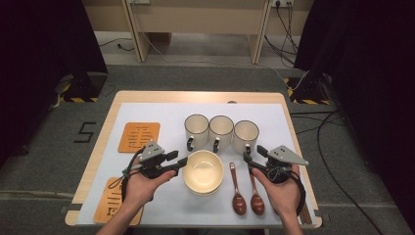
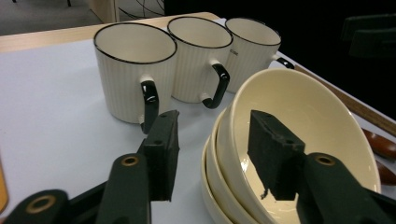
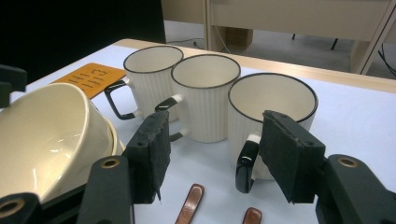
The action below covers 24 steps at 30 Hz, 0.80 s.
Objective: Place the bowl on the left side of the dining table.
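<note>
Cream bowl rim (image 2: 233, 121) between left tool (image 2: 215, 154) pads

The high view looks forward and down over the whole surface (image 1: 147, 110). Both gripper views sit low and close, sharing the three mugs (image 2: 135, 70) and stacked bowls (image 3: 42, 135).
</note>
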Motion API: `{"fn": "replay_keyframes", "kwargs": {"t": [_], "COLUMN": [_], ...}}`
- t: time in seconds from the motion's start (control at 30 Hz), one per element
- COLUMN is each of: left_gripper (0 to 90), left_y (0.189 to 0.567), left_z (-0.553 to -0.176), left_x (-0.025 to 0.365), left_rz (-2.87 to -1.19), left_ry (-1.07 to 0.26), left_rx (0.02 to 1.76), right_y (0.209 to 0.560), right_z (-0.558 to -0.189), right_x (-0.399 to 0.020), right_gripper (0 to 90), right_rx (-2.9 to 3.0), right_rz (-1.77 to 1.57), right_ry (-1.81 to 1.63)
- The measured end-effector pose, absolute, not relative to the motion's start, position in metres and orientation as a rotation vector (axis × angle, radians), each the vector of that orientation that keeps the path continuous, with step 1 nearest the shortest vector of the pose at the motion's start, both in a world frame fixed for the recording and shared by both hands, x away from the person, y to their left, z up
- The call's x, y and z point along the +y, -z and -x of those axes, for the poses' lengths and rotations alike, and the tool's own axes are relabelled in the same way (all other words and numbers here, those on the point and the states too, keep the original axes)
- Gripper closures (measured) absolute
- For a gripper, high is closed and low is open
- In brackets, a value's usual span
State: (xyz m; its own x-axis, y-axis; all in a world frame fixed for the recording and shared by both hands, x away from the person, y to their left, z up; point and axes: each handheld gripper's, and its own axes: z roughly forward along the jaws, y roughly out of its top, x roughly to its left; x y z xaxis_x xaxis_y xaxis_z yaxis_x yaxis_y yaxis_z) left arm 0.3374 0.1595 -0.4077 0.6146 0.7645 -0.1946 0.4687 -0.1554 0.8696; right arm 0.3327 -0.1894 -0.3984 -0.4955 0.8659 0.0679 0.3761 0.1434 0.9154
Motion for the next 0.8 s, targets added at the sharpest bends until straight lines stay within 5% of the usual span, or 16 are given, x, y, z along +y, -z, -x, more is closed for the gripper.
{"fn": "replay_keyframes", "kwargs": {"t": [0.8], "left_gripper": [77.4], "left_y": [0.421], "left_z": [-0.345], "left_x": [0.127], "left_rz": [-1.954], "left_ry": [-0.490], "left_rx": [0.947], "right_y": [0.401], "right_z": [-0.330], "right_x": [-0.190], "right_gripper": [43.5], "right_rx": [1.946], "right_rz": [-1.192], "right_ry": [-1.327]}}
